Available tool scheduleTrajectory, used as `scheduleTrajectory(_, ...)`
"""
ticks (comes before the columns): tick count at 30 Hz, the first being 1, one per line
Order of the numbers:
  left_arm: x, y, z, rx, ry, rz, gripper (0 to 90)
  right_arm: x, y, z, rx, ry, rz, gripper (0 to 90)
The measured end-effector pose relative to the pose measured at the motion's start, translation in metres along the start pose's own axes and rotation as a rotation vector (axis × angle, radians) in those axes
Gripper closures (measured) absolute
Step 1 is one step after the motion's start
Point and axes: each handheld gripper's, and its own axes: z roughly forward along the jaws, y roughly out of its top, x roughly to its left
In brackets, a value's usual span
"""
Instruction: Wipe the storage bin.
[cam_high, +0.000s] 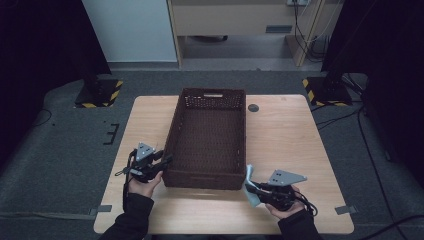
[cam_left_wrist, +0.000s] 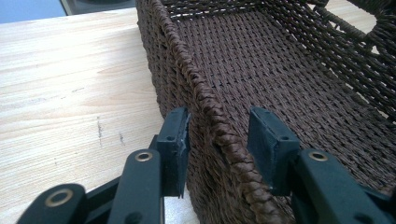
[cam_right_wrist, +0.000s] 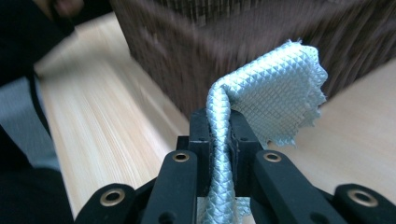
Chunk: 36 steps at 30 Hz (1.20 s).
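A dark brown woven basket (cam_high: 172, 131) stands lengthwise in the middle of the light wooden table (cam_high: 285, 135), with nothing inside it. My left gripper (cam_high: 167, 160) sits at the basket's near left corner. In the left gripper view its jaws (cam_left_wrist: 219, 135) straddle the braided rim (cam_left_wrist: 205, 100), one pad outside the wall and one inside, standing apart and open. My right gripper (cam_high: 251, 187) is just off the basket's near right corner, shut on a pale blue textured cloth (cam_high: 250, 177). In the right gripper view the cloth (cam_right_wrist: 275, 93) rises from the pinched jaws (cam_right_wrist: 219, 130) and flops right, before the basket wall (cam_right_wrist: 224, 42).
A small black round grommet (cam_high: 253, 107) lies on the table right of the basket's far end. Two stand bases with yellow-black stripes (cam_high: 100, 92) (cam_high: 327, 90) rest on the grey floor beyond the table. Cables trail on the floor at the right (cam_high: 367, 145).
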Motion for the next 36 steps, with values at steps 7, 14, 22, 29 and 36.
scheduleTrajectory(7, 0.001, 0.0, 0.0, 0.0, -0.003, -0.002, 54.5, -0.011, -0.015, 0.029, 0.168, -0.011, 0.031, 83.2)
scheduleTrajectory(14, 0.002, 0.0, 0.001, 0.004, -0.013, -0.005, 53.3, -0.022, -0.012, 0.021, 0.142, -0.052, 0.047, 83.2)
scheduleTrajectory(22, 0.003, -0.001, 0.001, 0.007, -0.023, -0.007, 53.5, -0.064, -0.015, -0.027, 0.055, -0.243, 0.135, 83.1)
scheduleTrajectory(29, 0.004, -0.001, 0.001, 0.009, -0.02, -0.007, 51.5, -0.094, -0.031, -0.056, 0.053, -0.378, 0.193, 82.8)
scheduleTrajectory(36, 0.004, -0.001, 0.001, 0.008, -0.02, -0.005, 51.1, -0.109, -0.042, -0.061, 0.103, -0.446, 0.221, 80.1)
